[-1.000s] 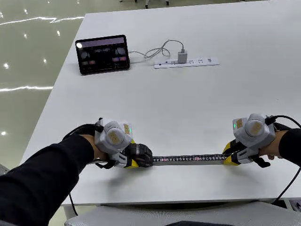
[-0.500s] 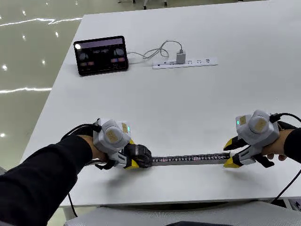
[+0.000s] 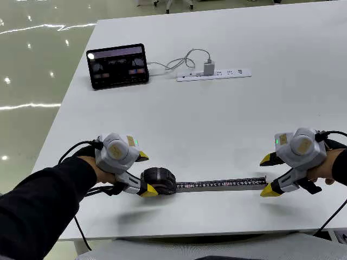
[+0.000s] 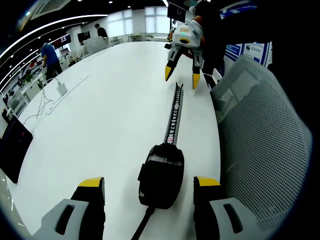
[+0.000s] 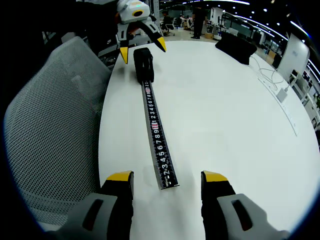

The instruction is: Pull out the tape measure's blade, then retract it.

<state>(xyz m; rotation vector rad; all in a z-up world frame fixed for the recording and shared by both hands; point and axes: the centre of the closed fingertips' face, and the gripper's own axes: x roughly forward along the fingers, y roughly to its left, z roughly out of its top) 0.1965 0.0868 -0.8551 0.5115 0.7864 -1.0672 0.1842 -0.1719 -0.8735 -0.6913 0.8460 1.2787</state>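
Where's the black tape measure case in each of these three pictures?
Head view: case lower left of centre.
Left gripper view: case bottom centre, close up.
Right gripper view: case upper left, far away.
Shared landmark: the extended blade runs out from it in all three.

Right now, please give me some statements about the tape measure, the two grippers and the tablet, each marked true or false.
1. The blade is pulled out of the case and lies on the table. True.
2. The right gripper has its jaws shut on the blade's end. False: the jaws are open and the end lies free between them.
3. The left gripper has its jaws open, not clamped on the case. True.
4. The tablet has a dark screen. False: the screen is lit.
5. A charger sits in the power strip. True.
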